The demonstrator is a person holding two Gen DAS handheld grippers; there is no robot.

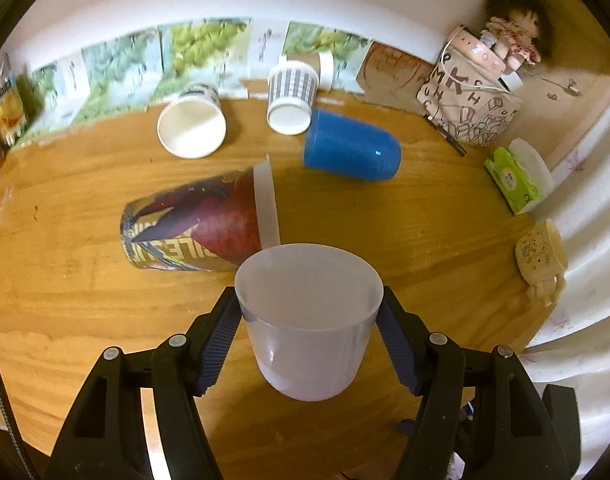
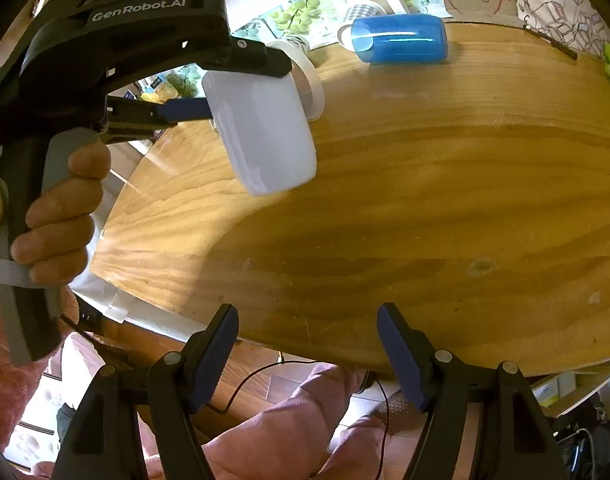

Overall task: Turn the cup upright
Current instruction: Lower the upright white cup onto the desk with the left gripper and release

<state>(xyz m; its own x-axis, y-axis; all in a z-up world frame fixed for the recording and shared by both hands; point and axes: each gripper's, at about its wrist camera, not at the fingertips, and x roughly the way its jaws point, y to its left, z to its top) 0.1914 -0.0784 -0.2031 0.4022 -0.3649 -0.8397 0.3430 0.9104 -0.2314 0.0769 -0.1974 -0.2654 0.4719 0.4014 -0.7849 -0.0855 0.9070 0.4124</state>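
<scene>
My left gripper (image 1: 309, 312) is shut on a translucent white plastic cup (image 1: 309, 328), gripping its rim from both sides, mouth facing away and up, held above the wooden table (image 1: 445, 240). The right wrist view shows the same cup (image 2: 265, 132) tilted in the left gripper (image 2: 241, 84), its base low over the table. My right gripper (image 2: 307, 348) is open and empty over the table's near edge. A blue cup (image 1: 351, 146) lies on its side further back.
A printed red-and-blue cup (image 1: 197, 228) lies on its side just beyond the held cup. A white paper cup (image 1: 193, 124) and a striped cup (image 1: 291, 96) lie tipped at the back. A printed bag (image 1: 469, 100), tissue pack (image 1: 513, 184) and small figurine mug (image 1: 541, 260) stand at right.
</scene>
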